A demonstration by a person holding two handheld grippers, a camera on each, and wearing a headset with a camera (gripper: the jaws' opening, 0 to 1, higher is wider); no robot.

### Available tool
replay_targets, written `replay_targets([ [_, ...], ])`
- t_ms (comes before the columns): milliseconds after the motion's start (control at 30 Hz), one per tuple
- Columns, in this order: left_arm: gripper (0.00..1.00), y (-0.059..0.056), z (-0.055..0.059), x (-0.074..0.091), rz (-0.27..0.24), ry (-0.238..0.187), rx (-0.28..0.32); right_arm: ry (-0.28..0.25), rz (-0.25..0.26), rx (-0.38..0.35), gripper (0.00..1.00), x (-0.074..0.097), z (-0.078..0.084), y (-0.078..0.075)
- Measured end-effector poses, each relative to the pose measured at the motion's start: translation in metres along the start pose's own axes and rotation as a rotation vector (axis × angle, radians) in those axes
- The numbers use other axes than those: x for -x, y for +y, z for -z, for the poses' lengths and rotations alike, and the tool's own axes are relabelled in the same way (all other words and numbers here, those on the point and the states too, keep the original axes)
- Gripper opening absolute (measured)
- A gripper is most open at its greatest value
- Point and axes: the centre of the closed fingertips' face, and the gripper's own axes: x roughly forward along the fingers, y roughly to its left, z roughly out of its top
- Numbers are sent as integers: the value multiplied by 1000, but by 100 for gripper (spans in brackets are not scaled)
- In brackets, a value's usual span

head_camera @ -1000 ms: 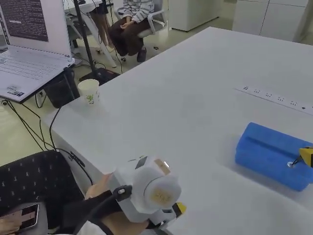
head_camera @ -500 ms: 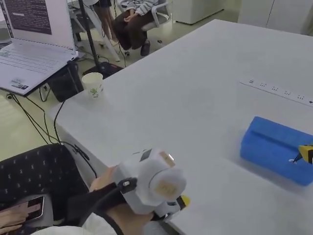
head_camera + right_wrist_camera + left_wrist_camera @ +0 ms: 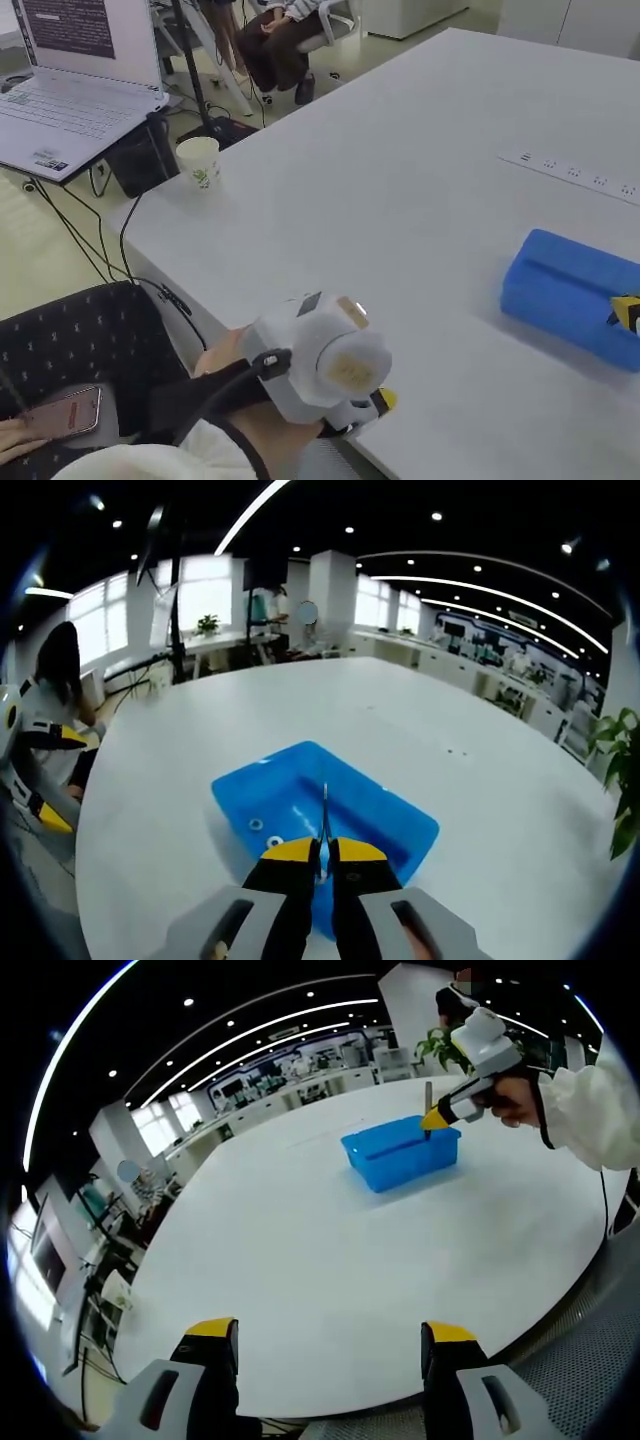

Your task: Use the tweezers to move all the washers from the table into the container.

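Two washers lie on the floor of the blue container, close together in its left part as the right gripper view shows it. No washers can be made out on the worktop itself.

Tweezers are pinched upright between the right tongs, whose jaws are clamped nearly together on the handle end. The tips point down into the container, just right of the washers. Can't tell if the tips carry anything.

In the left gripper view the right tongs hang over the container's far right rim with the tweezers sticking up from them, and a hand in a white sleeve holds them.

Left tongs are spread wide with nothing between the jaws. They sit at the near edge of the worktop, well apart from the container. In the head view a hand grips them low at the near edge.

The container sits on the right side of the worktop. A white power strip lies beyond it. A paper cup stands at the far left corner. A laptop is off the worktop, further left.
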Motion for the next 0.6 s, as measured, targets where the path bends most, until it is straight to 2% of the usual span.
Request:
replay_targets([
  [267,75,-1,0,2,1,4,-4,7,-2,-14,2,-3,5,-3],
  [467,75,-2,1,1,4,7,-6,23,-3,-8,2,-3,12,1],
  [600,75,-2,1,1,6,3,-5,15,-8,-18,3,-2,10,3],
])
